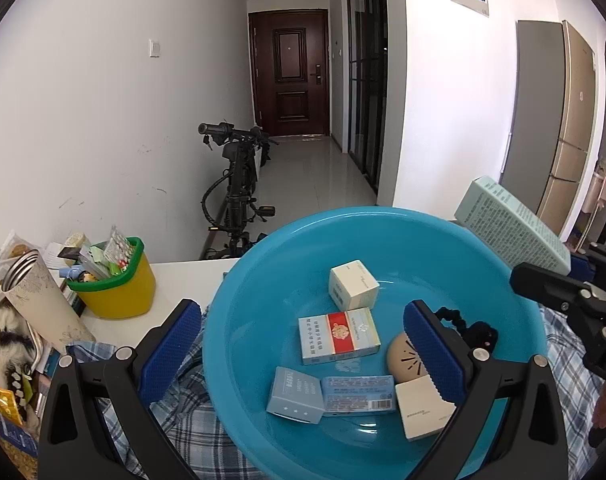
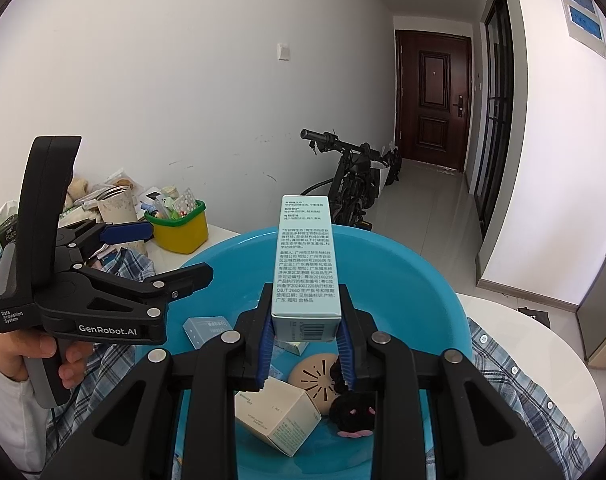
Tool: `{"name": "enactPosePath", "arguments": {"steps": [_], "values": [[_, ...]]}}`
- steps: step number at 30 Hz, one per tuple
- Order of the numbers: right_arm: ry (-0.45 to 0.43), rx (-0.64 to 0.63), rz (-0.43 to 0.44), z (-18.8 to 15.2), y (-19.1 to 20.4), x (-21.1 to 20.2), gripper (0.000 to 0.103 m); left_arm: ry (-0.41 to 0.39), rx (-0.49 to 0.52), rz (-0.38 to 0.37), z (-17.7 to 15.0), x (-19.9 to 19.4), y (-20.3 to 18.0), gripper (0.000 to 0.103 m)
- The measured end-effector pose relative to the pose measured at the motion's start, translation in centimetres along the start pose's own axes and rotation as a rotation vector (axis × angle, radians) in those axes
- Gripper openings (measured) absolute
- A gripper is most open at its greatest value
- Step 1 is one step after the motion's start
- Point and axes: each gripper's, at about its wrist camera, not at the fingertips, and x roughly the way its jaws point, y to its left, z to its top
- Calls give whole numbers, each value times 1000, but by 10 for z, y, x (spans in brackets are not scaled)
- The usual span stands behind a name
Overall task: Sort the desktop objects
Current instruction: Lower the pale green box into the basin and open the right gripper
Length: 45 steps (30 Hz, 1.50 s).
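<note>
The right gripper has its fingers clamped on the near end of a tall pale-green carton. The carton's long axis runs forward from the fingers, and its far end reaches out over the blue basin sitting on a checked shirt on the white surface. Directly under the grip lie a cream box, a beige round case and a black plush toy, so the next move likely turns on lowering the carton straight down or shifting it to bare basin floor.

The left gripper holds nothing. Its fingers stand wide apart astride the basin's near-left rim, so it is nearer the loose boxes but not the carton.

The left wrist view shows the basin's contents spread out: a red-and-white pack, a small white cube box and two pale-blue packs. It catches the carton only at the far right, tilted. The right wrist view shows the grip itself, and a hand holding the left gripper's handle.
</note>
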Motion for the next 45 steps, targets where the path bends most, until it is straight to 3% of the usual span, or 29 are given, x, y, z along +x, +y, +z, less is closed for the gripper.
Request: {"name": "enactPosePath", "arguments": {"steps": [34,35,36,37,38,40,45], "values": [[1,1,-4,2,0,-2,26,1,6,3,1,-3,-1,103],[-9,7,-7,2,0,-4,37,1,5,3,0,-3,-1,103],[-27,20,-5,3,-3,-7,75,0,5,2,0,-3,-1,103],[-53,35,-10,4,-5,-11,98,0,5,4,0,-3,-2,103],[-91,51,-31,4,-6,-17,103,0,5,5,0,-3,-2,103],[-156,64,-56,5,-9,-30,103,-1,4,3,1,-3,-1,103],[-138,65,-55,7,-11,-33,103,1,6,3,1,-3,-2,103]]}}
